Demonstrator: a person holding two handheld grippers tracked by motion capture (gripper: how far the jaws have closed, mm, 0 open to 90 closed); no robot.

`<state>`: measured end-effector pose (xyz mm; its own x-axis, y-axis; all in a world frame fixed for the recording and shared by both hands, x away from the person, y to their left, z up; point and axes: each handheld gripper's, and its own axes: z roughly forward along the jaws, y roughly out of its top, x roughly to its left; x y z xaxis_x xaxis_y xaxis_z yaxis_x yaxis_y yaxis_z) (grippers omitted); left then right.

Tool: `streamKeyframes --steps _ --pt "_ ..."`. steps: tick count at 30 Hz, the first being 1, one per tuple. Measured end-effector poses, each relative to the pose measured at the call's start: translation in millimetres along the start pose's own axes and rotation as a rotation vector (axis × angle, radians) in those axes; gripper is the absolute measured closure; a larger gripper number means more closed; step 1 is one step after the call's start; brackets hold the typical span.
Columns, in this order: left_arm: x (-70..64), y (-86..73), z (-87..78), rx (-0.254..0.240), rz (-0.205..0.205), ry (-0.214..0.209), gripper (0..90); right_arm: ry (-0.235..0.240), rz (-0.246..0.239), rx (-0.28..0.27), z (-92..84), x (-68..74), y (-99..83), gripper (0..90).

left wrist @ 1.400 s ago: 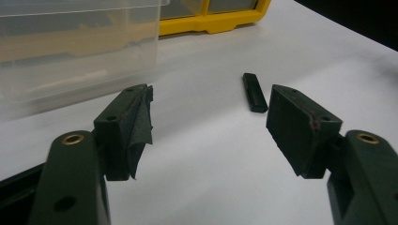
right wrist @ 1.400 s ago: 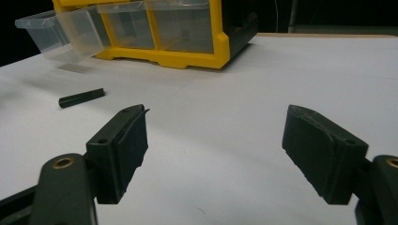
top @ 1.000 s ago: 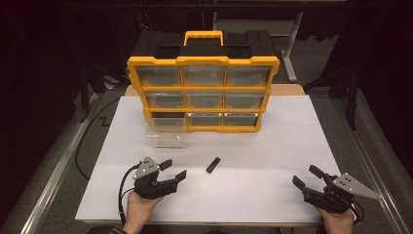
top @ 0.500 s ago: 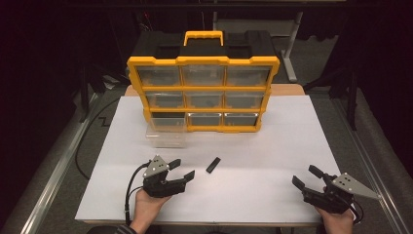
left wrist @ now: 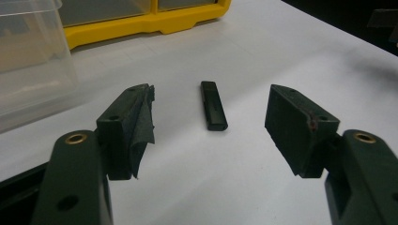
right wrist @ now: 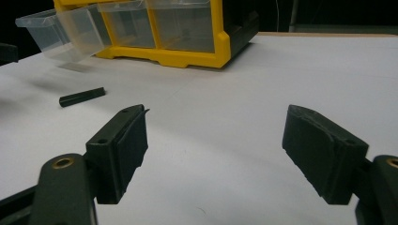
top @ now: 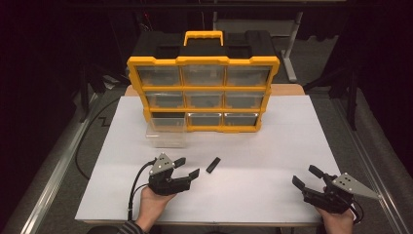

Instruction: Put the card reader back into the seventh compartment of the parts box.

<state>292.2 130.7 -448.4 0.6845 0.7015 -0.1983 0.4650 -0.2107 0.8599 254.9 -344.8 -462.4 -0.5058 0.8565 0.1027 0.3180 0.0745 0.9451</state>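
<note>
Sitting flat on matte white table (top: 292, 146): slim black USB stick (left wrist: 213, 105) | left gripper (left wrist: 211, 119) wide open, empty, foam pads frayed | right gripper (right wrist: 216, 154) wide open, empty | clear plastic drawer (top: 166, 133) pulled out of yellow organizer (top: 202, 92)

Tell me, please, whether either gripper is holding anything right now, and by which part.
Nothing is held. The left gripper and right gripper both stand open and empty; the small black stick lies free on the table ahead of the left jaws.

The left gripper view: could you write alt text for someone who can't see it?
Two open black gripper fingers frame a small black stick lying on a white table just ahead of them, untouched. Behind it, at upper left, are a clear plastic drawer and the yellow base of an organiser.
</note>
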Motion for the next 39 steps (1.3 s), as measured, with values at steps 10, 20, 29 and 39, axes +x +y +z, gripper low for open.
streamKeyframes --steps 10,20,29,39 --pt "-0.8 7.2 11.3 0.017 0.01 -0.004 33.7 0.0 -0.008 0.003 0.5 -0.2 -0.2 23.2" --pt "-2.3 15.4 20.2 0.031 0.024 -0.007 34.2 0.003 -0.009 0.0 0.2 -0.1 -0.1 23.2" --pt "-3.9 27.1 33.5 0.057 0.038 -0.008 35.3 0.001 -0.007 -0.002 0.2 0.0 -0.1 23.2" --pt "-1.5 39.5 44.6 0.139 0.014 0.017 36.0 0.001 -0.014 0.001 0.1 -0.1 -0.1 22.9"
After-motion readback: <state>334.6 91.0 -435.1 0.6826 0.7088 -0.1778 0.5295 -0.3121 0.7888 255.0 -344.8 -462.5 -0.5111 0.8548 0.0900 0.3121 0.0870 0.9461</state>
